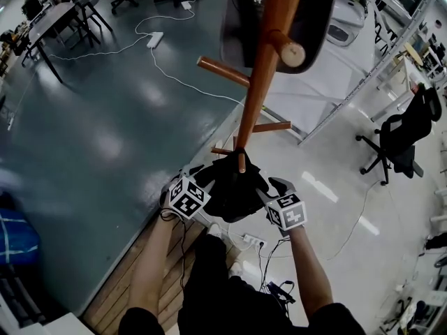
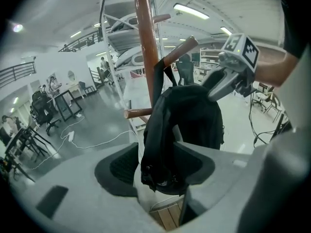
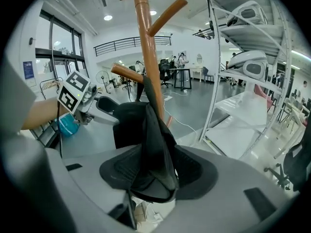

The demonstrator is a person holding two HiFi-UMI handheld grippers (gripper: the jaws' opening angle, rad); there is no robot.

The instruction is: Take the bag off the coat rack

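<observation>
Bag [image 2: 189, 115] on the coat rack [image 2: 146, 47] appears soft, limp and light; left claw [image 2: 155, 166] and right claw [image 3: 155, 171] stand wide open astride its fabric, best pinched there.

bright ceiling strips [image 2: 191, 11] glare on the glossy floor [image 1: 105, 145], fisheye edges darkening.

My head camera looks steeply down onto my left hand-held gripper [image 1: 204, 179] and right hand-held gripper [image 1: 271, 189]; their own cameras face the bag [image 2: 182, 125] closely from opposite sides.
</observation>
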